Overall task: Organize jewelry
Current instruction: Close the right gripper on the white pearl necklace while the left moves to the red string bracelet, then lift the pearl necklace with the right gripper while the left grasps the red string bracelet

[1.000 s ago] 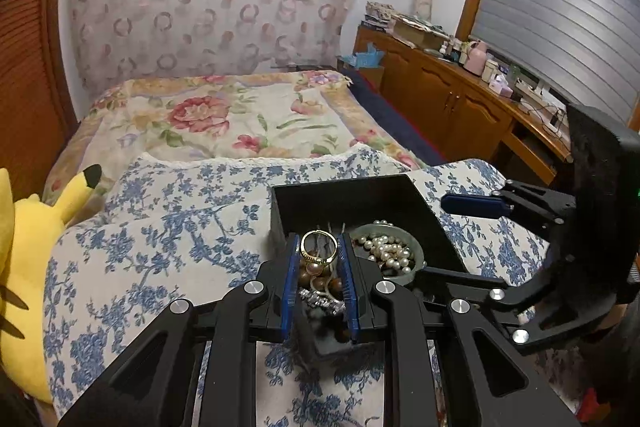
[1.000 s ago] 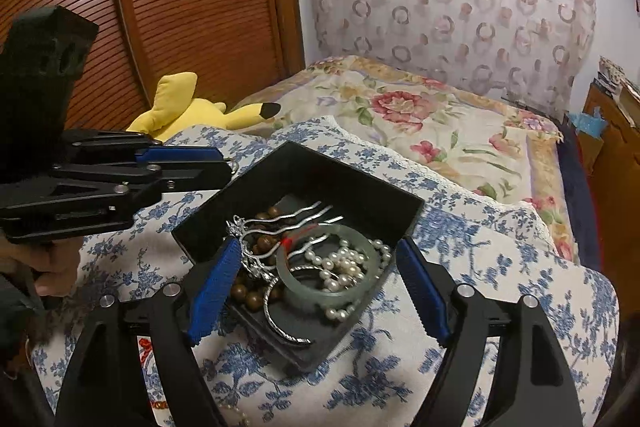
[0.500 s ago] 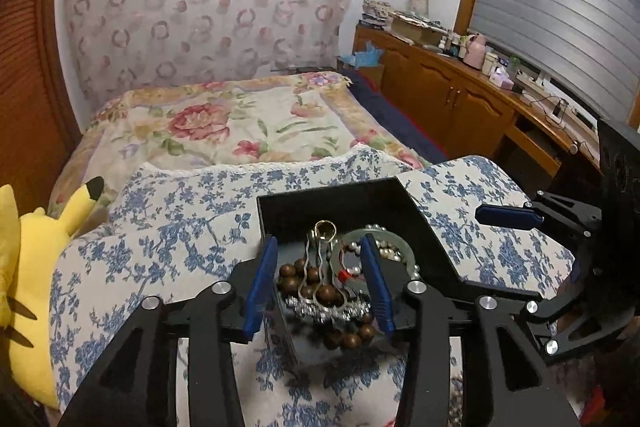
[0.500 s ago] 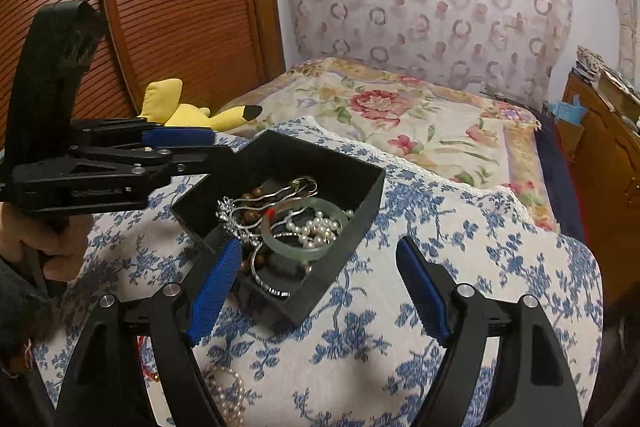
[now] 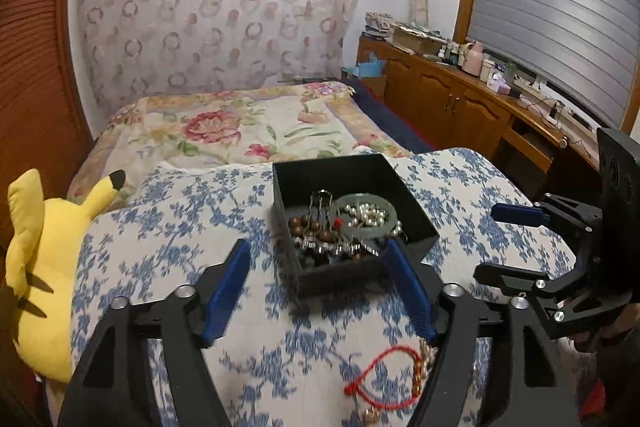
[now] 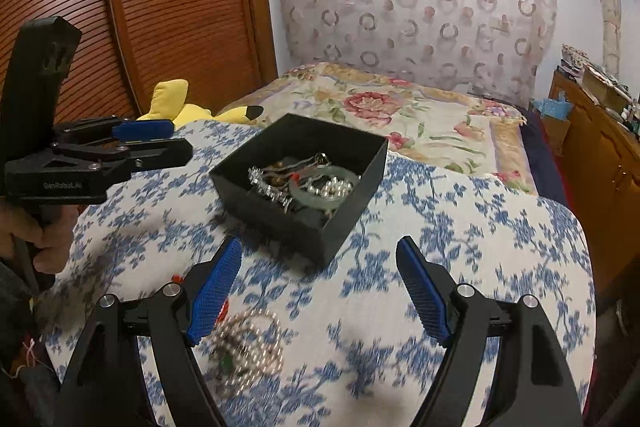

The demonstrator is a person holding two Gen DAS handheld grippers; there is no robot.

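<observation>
A black open box (image 5: 416,217) (image 6: 280,219) stands on the blue-flowered cloth. It holds brown beads, a green bangle with pearls (image 5: 366,215) (image 6: 322,189), silver pieces and a gold ring. My left gripper (image 5: 320,267) is open and empty, just short of the box's near wall. My right gripper (image 6: 320,259) is open and empty, a little back from the box. A red cord bracelet (image 5: 380,381) lies on the cloth below the left gripper. A pearl strand (image 6: 248,347) lies by the right gripper's left finger.
A yellow plush toy (image 5: 44,255) (image 6: 192,109) lies at the cloth's left edge. The flowered bed (image 5: 240,131) stretches beyond. Wooden cabinets (image 5: 460,107) run along the right, a slatted wooden door (image 6: 160,7) on the left.
My left gripper opened, let the gold ring go into the box and drew back. My right gripper pulled back from the box, bringing the pearl strand into view.
</observation>
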